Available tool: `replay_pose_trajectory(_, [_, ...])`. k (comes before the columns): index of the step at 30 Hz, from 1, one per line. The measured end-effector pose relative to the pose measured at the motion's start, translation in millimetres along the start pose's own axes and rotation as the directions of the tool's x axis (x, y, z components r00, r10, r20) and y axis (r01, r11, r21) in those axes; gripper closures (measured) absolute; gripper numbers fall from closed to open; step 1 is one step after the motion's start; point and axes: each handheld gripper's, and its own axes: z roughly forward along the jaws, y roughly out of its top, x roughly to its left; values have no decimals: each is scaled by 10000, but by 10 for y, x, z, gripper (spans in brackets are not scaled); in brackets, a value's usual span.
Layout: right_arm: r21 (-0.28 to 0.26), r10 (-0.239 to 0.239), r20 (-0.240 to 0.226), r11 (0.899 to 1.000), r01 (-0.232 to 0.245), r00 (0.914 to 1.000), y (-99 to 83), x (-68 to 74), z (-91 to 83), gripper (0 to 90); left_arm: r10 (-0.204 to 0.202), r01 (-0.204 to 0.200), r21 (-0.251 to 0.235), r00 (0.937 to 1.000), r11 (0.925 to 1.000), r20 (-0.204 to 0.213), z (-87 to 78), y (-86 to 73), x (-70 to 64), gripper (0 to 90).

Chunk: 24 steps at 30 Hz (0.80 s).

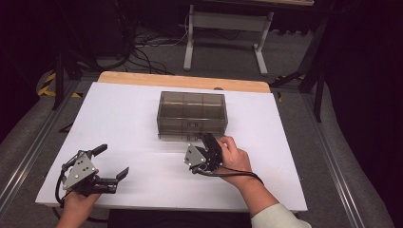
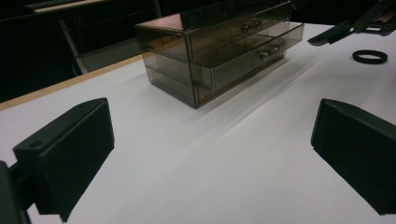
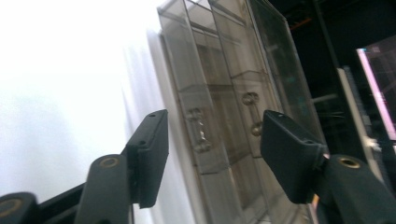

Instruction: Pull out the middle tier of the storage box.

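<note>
A smoky see-through drawer box [image 1: 191, 114] stands at the middle of the white table [image 1: 128, 118]. It has two drawers, and the lower one [image 2: 252, 58] sticks out a little. My right gripper [image 1: 208, 139] is right in front of the box, rolled on its side and open. In the right gripper view its jaws stand either side of the lower drawer's small handle [image 3: 200, 129] without touching it. My left gripper [image 1: 111, 161] rests near the front left of the table, wide open and holding nothing, pointing towards the box [image 2: 219, 46].
A black ring [image 2: 369, 56] lies on the table to the right of the box, past the right gripper [image 2: 348, 28]. A wooden strip [image 1: 183, 80] borders the table's far edge. Behind it stand a white frame [image 1: 225, 28] and floor cables [image 1: 147, 52].
</note>
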Motion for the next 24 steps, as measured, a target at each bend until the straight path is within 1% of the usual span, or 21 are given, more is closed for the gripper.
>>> replay_pose_trajectory(2, [-160,169,-364,9997,-174,9992,2,-25,-34,405,23,-23,17,10000,10000,-1,0,0,1,3])
replay_pose_trajectory(3, [-268,333,-482,9990,-346,9983,1,-39,-52,401,24,-24,18,10000,10000,-1,0,0,2,3])
replay_pose_trajectory(5, [-343,362,-655,9987,-385,9972,-3,-82,-70,397,2,-2,0,10000,10000,-2,0,0,1,3])
replay_pose_trajectory(7, [-404,619,-726,9971,-650,9954,-7,-113,-78,393,3,-3,4,10000,10000,-4,-2,0,0,3])
replay_pose_trajectory(11, [-677,1030,-1068,9916,-1105,9889,-22,-190,-115,388,10,-10,6,10000,10000,-14,-3,0,0,3])
replay_pose_trajectory(12, [-753,1231,-1194,9883,-1326,9852,-19,-204,-122,385,3,-3,3,10000,10000,-14,-2,0,1,3])
replay_pose_trajectory(16, [-968,1788,-1748,9755,-1976,9682,-22,-288,-145,385,1,-1,0,10000,10000,-28,-5,1,2,3])
replay_pose_trajectory(17, [-988,1848,-1879,9736,-2058,9646,-30,-316,-144,394,135,-135,9,9999,9999,-108,-9,4,10,3])
replay_pose_trajectory(18, [-989,1972,-2038,9704,-2205,9590,-39,-338,-138,400,133,-133,10,9998,9999,-111,-10,4,10,3])
replay_pose_trajectory(21, [-898,2231,-2322,9643,-2493,9467,-72,-398,-120,422,156,-156,27,9998,9999,-121,-11,4,12,3])
replay_pose_trajectory(23, [-846,2397,-2695,9589,-2709,9327,-95,-438,-109,425,154,-154,28,9998,9999,-127,-12,3,15,3])
replay_pose_trajectory(24, [-834,2508,-2805,9552,-2839,9265,-100,-448,-105,428,157,-157,18,9998,9999,-136,-12,3,16,3])
